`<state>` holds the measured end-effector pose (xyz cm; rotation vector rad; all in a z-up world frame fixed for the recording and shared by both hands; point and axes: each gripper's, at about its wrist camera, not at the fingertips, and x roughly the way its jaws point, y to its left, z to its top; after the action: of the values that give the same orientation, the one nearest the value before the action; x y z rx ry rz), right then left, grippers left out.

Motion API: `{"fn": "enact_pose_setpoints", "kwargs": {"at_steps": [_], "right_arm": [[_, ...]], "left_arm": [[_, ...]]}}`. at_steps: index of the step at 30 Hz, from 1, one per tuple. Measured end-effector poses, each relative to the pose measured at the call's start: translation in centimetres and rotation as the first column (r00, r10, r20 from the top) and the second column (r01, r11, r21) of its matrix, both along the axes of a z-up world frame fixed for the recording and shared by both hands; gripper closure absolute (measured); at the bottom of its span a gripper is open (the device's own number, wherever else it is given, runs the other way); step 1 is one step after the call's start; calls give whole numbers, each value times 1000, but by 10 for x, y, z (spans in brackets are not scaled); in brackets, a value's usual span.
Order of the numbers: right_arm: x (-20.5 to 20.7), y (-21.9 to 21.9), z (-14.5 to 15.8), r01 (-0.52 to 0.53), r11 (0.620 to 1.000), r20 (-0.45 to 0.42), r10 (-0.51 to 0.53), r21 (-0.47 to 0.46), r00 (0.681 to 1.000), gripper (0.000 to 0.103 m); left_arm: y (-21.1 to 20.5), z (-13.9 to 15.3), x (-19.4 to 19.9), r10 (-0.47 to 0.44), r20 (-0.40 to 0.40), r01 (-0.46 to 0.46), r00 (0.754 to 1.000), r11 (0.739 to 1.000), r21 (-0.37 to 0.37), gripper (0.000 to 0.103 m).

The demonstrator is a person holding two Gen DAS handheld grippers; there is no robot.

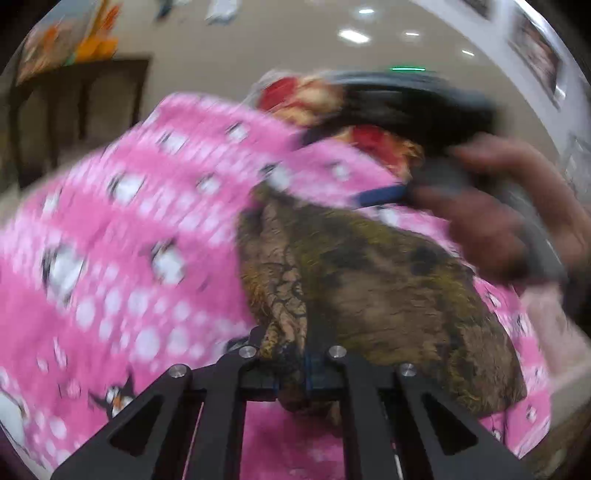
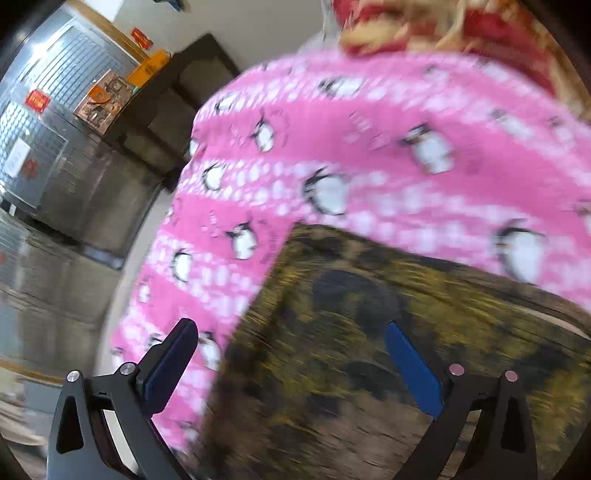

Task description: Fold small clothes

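Note:
A small brown and olive patterned garment (image 1: 388, 280) lies on a pink penguin-print cloth (image 1: 122, 236). My left gripper (image 1: 295, 369) is shut on a bunched edge of the brown garment, which trails away to the right. In the right wrist view the same garment (image 2: 369, 354) fills the lower middle, on the pink cloth (image 2: 369, 147). My right gripper (image 2: 291, 354) is open, with its blue pads (image 2: 413, 369) wide apart over the garment, holding nothing. The right gripper and the hand holding it also show blurred in the left wrist view (image 1: 384, 194).
A red and yellow garment (image 1: 306, 99) lies at the far edge of the pink cloth and also shows in the right wrist view (image 2: 443, 26). A dark wooden table (image 1: 77, 110) stands at the back left. A metal cabinet (image 2: 55, 129) stands to the left.

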<state>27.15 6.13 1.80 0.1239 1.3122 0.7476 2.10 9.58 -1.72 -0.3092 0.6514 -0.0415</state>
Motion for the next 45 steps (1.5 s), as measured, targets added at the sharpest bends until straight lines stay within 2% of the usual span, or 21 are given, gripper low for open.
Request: {"fn": "enact_pose_setpoints", "kwargs": {"at_steps": [2,4,7,11,16,20,22,24,27,32,37,41,45], "right_arm": [[3,17,-3,-32,999,-31,31,-33,999,0],[8,30,-5,-55,995,-46,52,-87,998,0],[7,40,-5,-97,989,-64,90,-113,994,0],[5,65,-3,-172,966,-43,166,-193,985,4],[9,78,-8,-202,925,-29,204,-322,979,27],[17,70,-12,-147,898,4,164,-414,986,49],[19,64,-12,-137,897,8,155,-421,988,60],[20,55,-11,-128,897,19,150,-423,989,78],[21,37,-6,-111,903,46,143,-416,989,88],[24,0,1,-94,911,59,128,-401,990,90],[25,-42,0,-75,925,54,103,-371,993,90],[22,-73,-4,-50,936,49,71,-349,996,90],[21,-110,-7,-24,942,42,40,-335,998,91]], "left_arm": [[-14,10,2,-46,34,44,998,998,42,96],[-22,15,4,-73,49,70,996,997,44,96],[-31,19,8,-130,69,129,989,991,22,96],[-45,24,9,-207,93,206,974,978,17,96],[-51,27,9,-233,97,233,968,972,10,96],[-53,31,7,-253,103,255,962,967,-8,96],[-55,33,5,-267,113,269,957,963,-10,96],[-57,34,6,-276,117,280,954,960,-21,96],[-54,33,8,-274,113,283,955,956,-71,96],[-59,29,10,-289,98,299,952,947,-116,96],[-78,30,9,-324,78,331,943,937,-110,96],[-102,33,10,-367,70,373,927,923,-96,96],[-135,31,13,-429,49,431,902,899,-81,96]]}}
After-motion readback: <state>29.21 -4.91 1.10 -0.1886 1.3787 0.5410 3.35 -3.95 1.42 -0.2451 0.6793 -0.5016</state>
